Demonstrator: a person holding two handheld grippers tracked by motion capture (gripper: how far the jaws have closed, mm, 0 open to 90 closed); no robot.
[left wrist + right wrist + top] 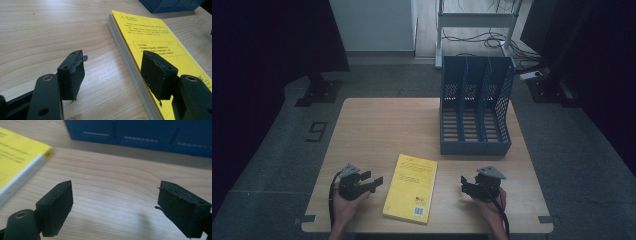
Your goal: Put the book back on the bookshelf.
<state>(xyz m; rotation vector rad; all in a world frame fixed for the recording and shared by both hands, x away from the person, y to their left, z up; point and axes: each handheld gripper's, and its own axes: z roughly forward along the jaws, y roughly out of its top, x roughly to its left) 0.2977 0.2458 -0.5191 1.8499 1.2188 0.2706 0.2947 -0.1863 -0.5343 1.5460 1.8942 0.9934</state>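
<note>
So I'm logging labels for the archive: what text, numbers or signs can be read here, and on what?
"9": floor mark left of the table.
Book cover: printed lines and a boxed block, too small to read.
Barcode on the book: unreadable.
Blue rack: none.

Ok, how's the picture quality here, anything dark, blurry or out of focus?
High view: dim, room edges nearly black, only the table lit. Left gripper view: bright, yellow book sharp, the claw pads slightly soft. Right gripper view: the blue file rack and book corner are blurred, with a soft shadow on the wood.
</note>
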